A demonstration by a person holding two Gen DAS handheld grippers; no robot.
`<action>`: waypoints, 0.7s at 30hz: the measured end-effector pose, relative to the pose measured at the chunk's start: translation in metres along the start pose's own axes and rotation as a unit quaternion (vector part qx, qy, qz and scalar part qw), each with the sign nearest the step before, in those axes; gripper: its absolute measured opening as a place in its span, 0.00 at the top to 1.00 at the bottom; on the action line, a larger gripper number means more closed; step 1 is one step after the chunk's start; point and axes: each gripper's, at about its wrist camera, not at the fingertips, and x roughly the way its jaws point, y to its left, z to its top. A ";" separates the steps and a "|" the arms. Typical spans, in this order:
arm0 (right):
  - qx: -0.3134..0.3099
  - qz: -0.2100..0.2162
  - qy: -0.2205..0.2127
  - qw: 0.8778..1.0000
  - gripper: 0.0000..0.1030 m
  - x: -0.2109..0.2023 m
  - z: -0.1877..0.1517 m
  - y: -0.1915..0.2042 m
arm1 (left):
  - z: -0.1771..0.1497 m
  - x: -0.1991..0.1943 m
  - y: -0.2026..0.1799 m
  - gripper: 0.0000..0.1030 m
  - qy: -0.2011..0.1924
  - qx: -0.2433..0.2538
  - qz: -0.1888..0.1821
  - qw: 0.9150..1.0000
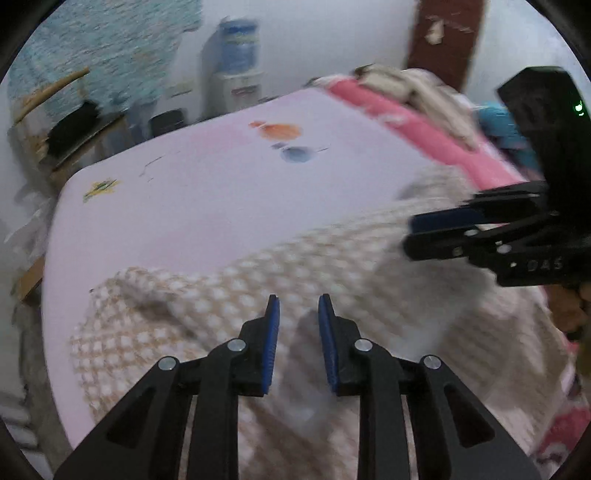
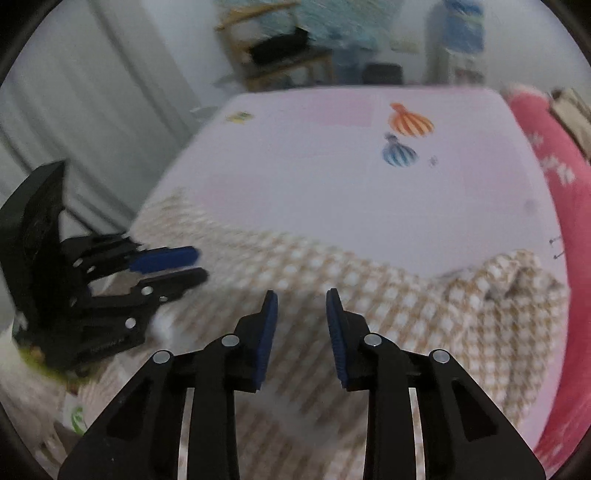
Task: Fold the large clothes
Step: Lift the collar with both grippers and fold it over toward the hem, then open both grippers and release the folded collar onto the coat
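A large beige-and-white checked garment [image 1: 221,295] [image 2: 369,273] lies spread and rumpled over the near part of a pale pink bed sheet [image 1: 221,184] [image 2: 314,177]. My left gripper [image 1: 298,299] hangs just above the cloth, pads apart, with only blurred fabric showing through the gap. It also appears at the left of the right wrist view [image 2: 201,265], fingers a little apart over the garment's edge. My right gripper [image 2: 301,293] hovers over the garment's middle, pads apart with nothing pinched. In the left wrist view it [image 1: 410,236] reaches in from the right.
A bright pink blanket [image 1: 424,129] [image 2: 546,155] runs along the bed's right side with a heap of pale clothes [image 1: 424,88] on it. A water dispenser [image 1: 238,55] [image 2: 461,33] and a low shelf [image 2: 280,59] stand beyond the bed. Balloon prints [image 2: 406,122] mark the sheet.
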 end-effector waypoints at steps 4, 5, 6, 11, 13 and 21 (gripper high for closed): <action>-0.063 -0.044 0.035 0.996 0.66 0.005 -0.030 0.009 | -0.024 0.006 -0.017 0.79 0.038 0.045 0.006 0.998; -0.075 -0.061 0.049 0.994 0.66 0.011 -0.041 0.006 | -0.028 0.009 -0.019 0.79 0.035 0.050 0.009 0.998; -0.084 -0.063 0.043 0.994 0.66 0.009 -0.047 0.004 | -0.029 0.008 -0.021 0.79 0.026 0.054 0.011 0.998; -0.059 -0.103 0.042 0.992 0.47 -0.021 -0.064 -0.022 | -0.032 0.003 -0.017 0.79 0.021 0.037 0.004 0.999; -0.032 -0.091 0.035 0.995 0.47 -0.033 -0.065 -0.033 | -0.032 0.004 -0.016 0.79 0.021 0.036 0.004 0.999; 0.083 -0.015 0.022 0.996 0.49 -0.028 -0.043 -0.058 | -0.032 0.002 -0.014 0.79 0.017 0.021 0.001 1.000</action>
